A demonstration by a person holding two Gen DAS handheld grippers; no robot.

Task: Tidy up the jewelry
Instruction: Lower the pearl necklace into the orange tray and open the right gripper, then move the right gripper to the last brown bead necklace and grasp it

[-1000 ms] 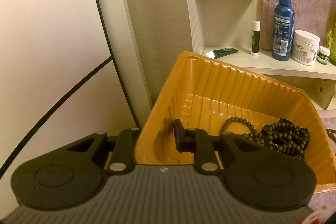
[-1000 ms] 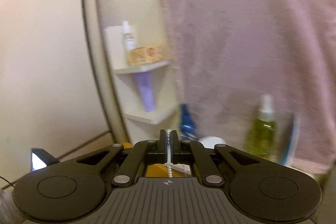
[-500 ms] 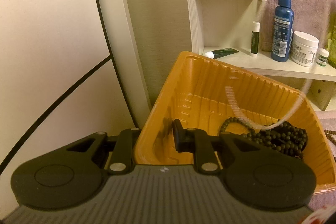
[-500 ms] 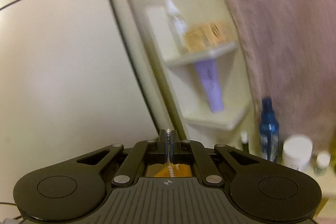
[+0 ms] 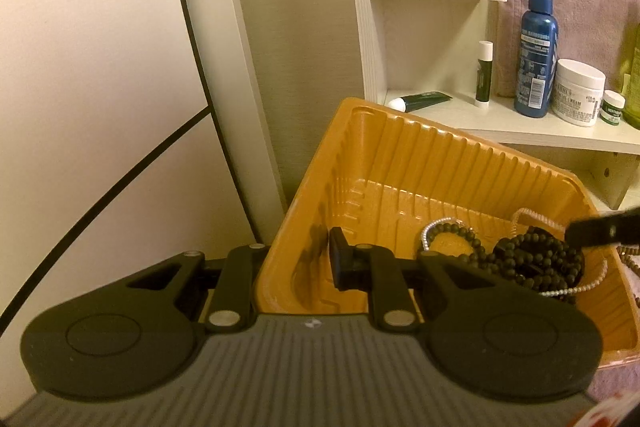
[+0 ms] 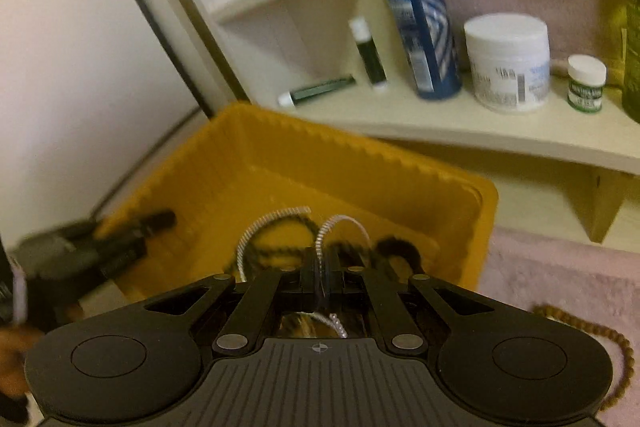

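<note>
An orange ribbed plastic tray stands tilted beside the wall. My left gripper is shut on its near left wall, one finger inside and one outside. A heap of black beads lies in the tray's right part, with a silver chain draped over it. In the right wrist view my right gripper is low over the tray, shut on the silver chain, which loops up ahead of its fingertips. Its dark tip enters the left wrist view from the right.
A white corner shelf behind the tray holds a blue spray bottle, a white jar, a small jar, a lip balm and a green tube. A brown bead string lies on pink cloth at right.
My right gripper has come down from in front of the towel to just over the tray, carrying the silver chain, which now rests on the black beads. The left gripper kept still.
</note>
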